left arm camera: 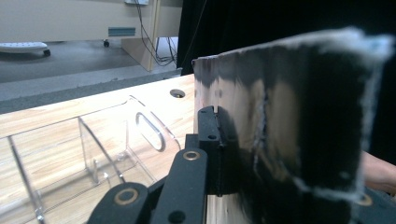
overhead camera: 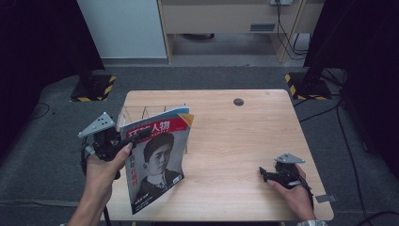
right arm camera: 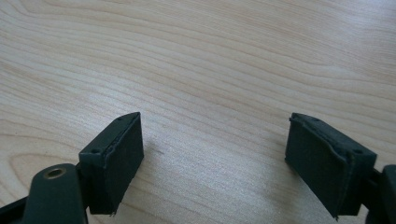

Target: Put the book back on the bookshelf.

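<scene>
Left tool (overhead camera: 136, 139) clamps magazine (overhead camera: 157, 162) (upright) beside clear rack (left arm camera: 93, 149).

1 magazine (overhead camera: 157, 160), 1 clear acrylic file rack (left arm camera: 84, 149), 2 handheld grippers: left (overhead camera: 141, 136), right (overhead camera: 262, 173); 1 wooden table (overhead camera: 235, 141).

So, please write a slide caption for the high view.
Left gripper holds a magazine upright beside a clear rack; right gripper rests open.
</scene>
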The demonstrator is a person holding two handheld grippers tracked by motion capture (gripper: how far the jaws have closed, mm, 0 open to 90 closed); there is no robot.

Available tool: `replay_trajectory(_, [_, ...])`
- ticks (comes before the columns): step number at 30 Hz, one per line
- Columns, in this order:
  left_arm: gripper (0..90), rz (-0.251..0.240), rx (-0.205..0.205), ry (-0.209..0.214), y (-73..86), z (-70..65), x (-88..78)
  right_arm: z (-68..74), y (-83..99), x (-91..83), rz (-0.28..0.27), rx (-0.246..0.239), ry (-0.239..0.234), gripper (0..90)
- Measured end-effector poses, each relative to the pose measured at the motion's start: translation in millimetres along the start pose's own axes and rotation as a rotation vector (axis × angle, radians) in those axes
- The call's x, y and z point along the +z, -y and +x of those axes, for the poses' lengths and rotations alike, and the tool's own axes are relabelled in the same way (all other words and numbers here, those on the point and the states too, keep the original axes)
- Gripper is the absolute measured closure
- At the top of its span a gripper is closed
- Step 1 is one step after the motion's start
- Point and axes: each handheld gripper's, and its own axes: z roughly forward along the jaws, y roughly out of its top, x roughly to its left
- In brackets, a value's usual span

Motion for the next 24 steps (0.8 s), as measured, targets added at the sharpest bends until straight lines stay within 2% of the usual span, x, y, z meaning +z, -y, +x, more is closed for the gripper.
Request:
replay_trajectory(17, [86.4,-0.011,-0.023,-0.067,4.9,18.6,-26.4,0.0,0.0,0.0,0.000,0.000,0.000,19.3])
replay_trajectory(24, [86.4,-0.017,-0.030,-0.081,6.2,23.3,-34.9,-0.1,0.0,0.0,0.000,0.000,0.000,19.3])
